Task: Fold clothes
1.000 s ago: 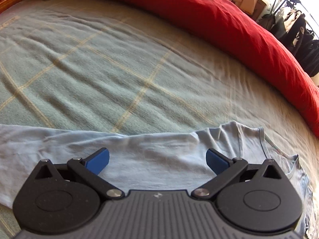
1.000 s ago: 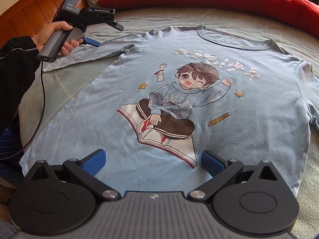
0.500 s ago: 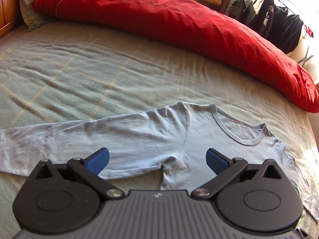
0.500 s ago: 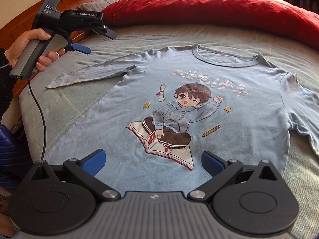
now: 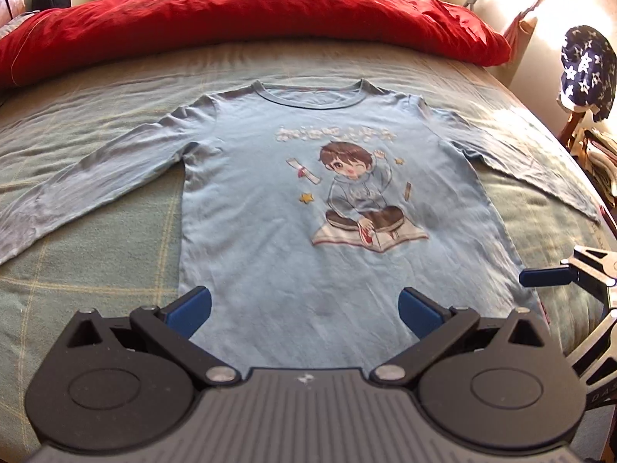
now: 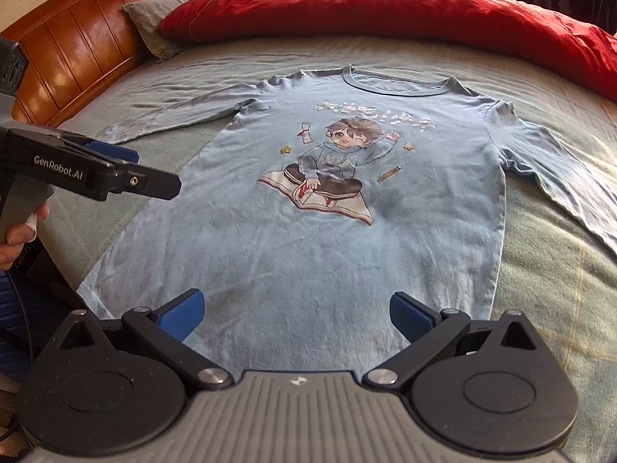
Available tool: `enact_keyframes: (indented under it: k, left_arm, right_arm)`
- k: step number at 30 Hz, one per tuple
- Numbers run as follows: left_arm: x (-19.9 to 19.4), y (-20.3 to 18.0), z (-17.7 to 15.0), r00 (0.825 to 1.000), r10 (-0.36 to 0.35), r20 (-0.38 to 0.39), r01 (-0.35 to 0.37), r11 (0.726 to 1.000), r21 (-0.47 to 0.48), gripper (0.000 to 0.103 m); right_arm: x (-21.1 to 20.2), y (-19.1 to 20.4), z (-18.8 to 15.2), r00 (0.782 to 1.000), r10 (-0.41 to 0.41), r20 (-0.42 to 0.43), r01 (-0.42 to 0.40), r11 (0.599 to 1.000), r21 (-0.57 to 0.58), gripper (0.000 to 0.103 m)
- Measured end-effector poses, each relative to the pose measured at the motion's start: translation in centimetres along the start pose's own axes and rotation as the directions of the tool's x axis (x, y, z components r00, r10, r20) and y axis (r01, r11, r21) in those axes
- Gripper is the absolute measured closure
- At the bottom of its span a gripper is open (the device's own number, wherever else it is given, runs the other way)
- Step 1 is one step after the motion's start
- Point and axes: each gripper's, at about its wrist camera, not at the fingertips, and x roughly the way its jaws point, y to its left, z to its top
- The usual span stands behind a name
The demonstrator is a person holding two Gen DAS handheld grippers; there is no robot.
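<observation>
Both sets of jaws stood wide apart with nothing between them. We held the left gripper [image 5: 304, 308] over the hem end of the light blue shirt [image 5: 308, 231], its blue fingertips [image 5: 191, 305] spread above the cloth at about 6 o'clock of the garment; whether they touched the fabric we could not tell. In the right wrist view the same left gripper [image 6: 115, 168] showed from the side at 9 o'clock, held in a hand [image 6: 17, 233] of which only a few fingers were visible.

We saw the shirt lying flat and face up on the green checked bed cover [image 5: 96, 270], collar toward 12 o'clock, hem toward 6. Its left sleeve [image 5: 88, 177] ran out toward 9 o'clock, and the printed cartoon figure [image 5: 358, 193] sitting on an open book sat on the chest. The other sleeve [image 5: 532, 177] ran out toward 3 o'clock.

At 12 o'clock a red duvet [image 5: 250, 15] lay bunched across the bed beyond the collar. A wooden headboard [image 6: 73, 46] and a grey pillow [image 6: 154, 19] showed at 10 o'clock in the right wrist view.

We held the right gripper [image 6: 297, 314] over the hem as well, and one of its blue fingertips [image 5: 543, 277] entered the left wrist view at 3 o'clock, near the shirt's lower corner.
</observation>
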Motion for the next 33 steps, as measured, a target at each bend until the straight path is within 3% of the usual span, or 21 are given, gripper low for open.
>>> enact_keyframes:
  k: [8,11,14,25,29,33]
  left_arm:
    - [1.4,-2.4,-6.8,0.999,0.020,0.044,-0.025,0.994,0.107,0.001]
    - [2.0,-2.5,-8.8,0.998,0.040,0.037,-0.044,0.992,0.120,0.001]
    - [1.5,-2.7,-10.7,0.995,0.047,0.087,-0.059,0.987,0.148,0.001]
    - [-1.0,-3.7,-15.1,0.985,0.115,0.128,-0.127,0.988,0.089,0.001]
    - [-2.4,-5.1,-15.0,0.980,0.088,0.177,-0.118,0.980,0.163,0.001]
    - [-2.4,-6.1,-14.0,0.979,0.009,0.202,-0.050,0.978,0.201,0.001]
  right_arm:
    - [3.5,1.0,-3.9,0.993,-0.105,-0.047,0.105,0.994,-0.003,0.000]
    - [3.8,2.0,-4.8,0.987,-0.161,-0.030,0.158,0.984,-0.076,0.000]
    - [3.9,2.1,-5.6,0.984,-0.176,-0.010,0.174,0.981,-0.085,0.000]
    - [2.9,2.5,-8.1,0.974,-0.203,0.099,0.212,0.972,-0.099,0.000]
    - [1.6,2.5,-8.7,0.974,-0.199,0.110,0.211,0.972,-0.101,0.000]
    - [-0.2,1.9,-9.2,0.973,-0.191,0.129,0.199,0.978,-0.057,0.000]
